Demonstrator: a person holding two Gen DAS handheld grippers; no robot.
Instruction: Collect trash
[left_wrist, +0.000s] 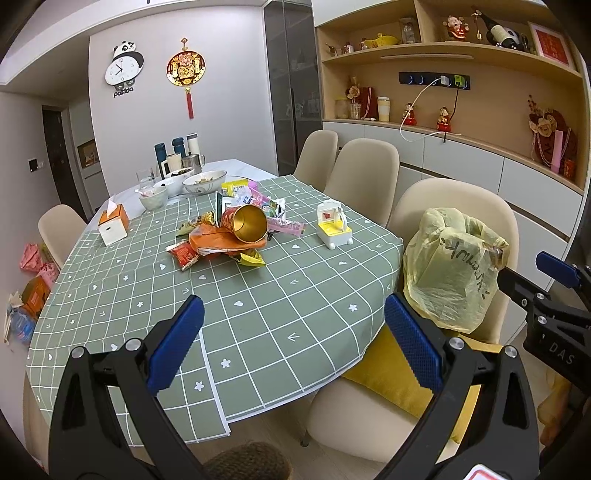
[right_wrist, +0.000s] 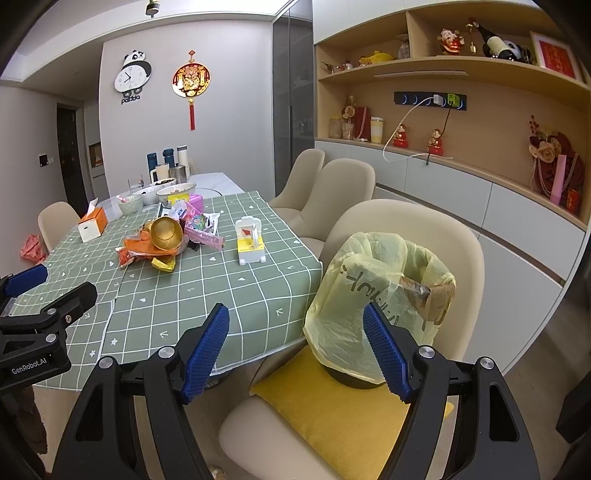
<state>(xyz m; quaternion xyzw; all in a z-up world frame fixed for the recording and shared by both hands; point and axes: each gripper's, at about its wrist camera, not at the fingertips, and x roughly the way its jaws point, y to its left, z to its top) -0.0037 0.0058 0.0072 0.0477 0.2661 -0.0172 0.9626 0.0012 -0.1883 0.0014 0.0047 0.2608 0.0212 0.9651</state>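
The left wrist view looks forward from just off the near edge of the tabletop (left_wrist: 258, 314), facing along its length toward the far wall with the panda clock (left_wrist: 123, 70), the trash pile (left_wrist: 229, 232) at middle distance. The right wrist view sits further right and slightly back, above a chair with a yellow cushion (right_wrist: 332, 417), close to the yellow bag (right_wrist: 369, 295). Both share tabletop, pile, bag, shelves and wall, and each catches the other gripper at its edge.

Four chairs (left_wrist: 364, 177), three bowls (left_wrist: 204, 182)
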